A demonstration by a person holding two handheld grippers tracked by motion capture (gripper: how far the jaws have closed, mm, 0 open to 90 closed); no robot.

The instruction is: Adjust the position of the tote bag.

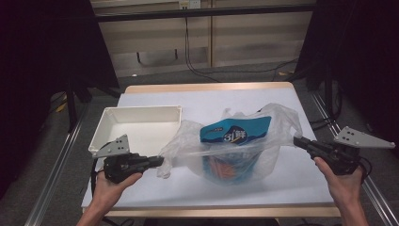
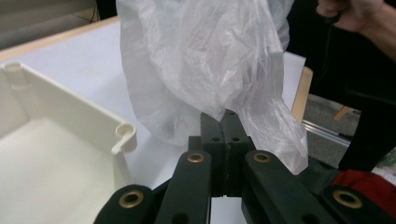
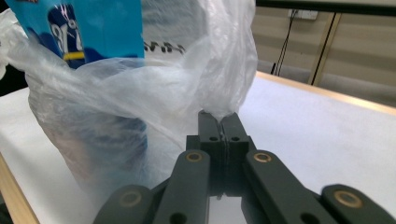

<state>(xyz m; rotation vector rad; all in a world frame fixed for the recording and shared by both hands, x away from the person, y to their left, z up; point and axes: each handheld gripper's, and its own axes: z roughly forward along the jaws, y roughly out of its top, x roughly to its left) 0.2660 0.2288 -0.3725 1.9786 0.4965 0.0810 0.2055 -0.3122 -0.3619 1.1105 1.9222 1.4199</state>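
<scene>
Between my jaws: plastic bag [image 1: 235,146] w/ blue packet [image 1: 237,132]; left gripper [image 1: 160,161] & right gripper [image 1: 297,140] both clamped on bag edges.

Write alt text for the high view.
Two hand-held claws, left claw and right claw, pinch opposite sides of a clear plastic bag holding a blue packet. An empty white tray sits left.

white tray [image 1: 113,123] | left on table [image 1: 202,101] | cables [image 1: 197,66] behind
</scene>
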